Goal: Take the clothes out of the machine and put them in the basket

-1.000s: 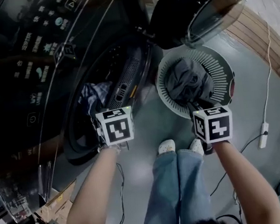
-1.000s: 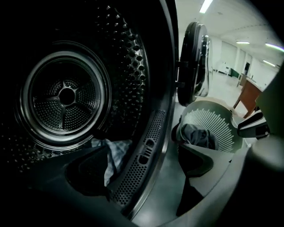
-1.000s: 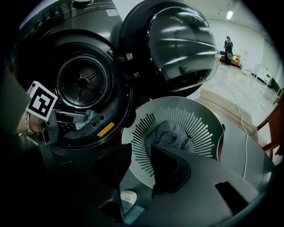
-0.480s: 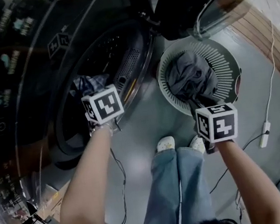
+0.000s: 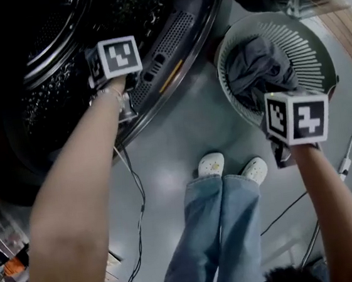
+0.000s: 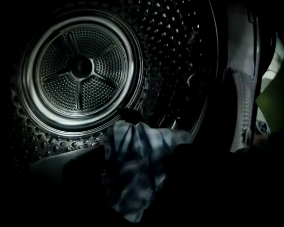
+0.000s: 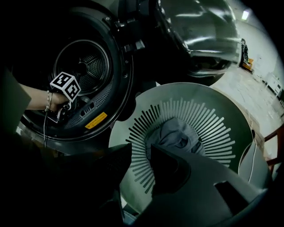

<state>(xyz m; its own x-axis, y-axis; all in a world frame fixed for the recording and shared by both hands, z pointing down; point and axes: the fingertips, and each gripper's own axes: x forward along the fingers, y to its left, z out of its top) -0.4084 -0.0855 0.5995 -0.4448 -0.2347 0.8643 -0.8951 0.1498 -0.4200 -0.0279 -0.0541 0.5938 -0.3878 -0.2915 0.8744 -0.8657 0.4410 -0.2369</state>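
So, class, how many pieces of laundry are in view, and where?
2: a grey garment in the white basket; a blue checked cloth inside the drum. Others may lie hidden in the dark.

You are in a laundry room. A big washing machine (image 5: 170, 36) has its round door (image 7: 195, 35) open, and a laundry basket (image 5: 307, 46) sits on the grey floor (image 5: 181, 130) right beside the machine.

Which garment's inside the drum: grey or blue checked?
The blue checked cloth, lying in the perforated steel drum; the grey garment lies in the white slatted basket.
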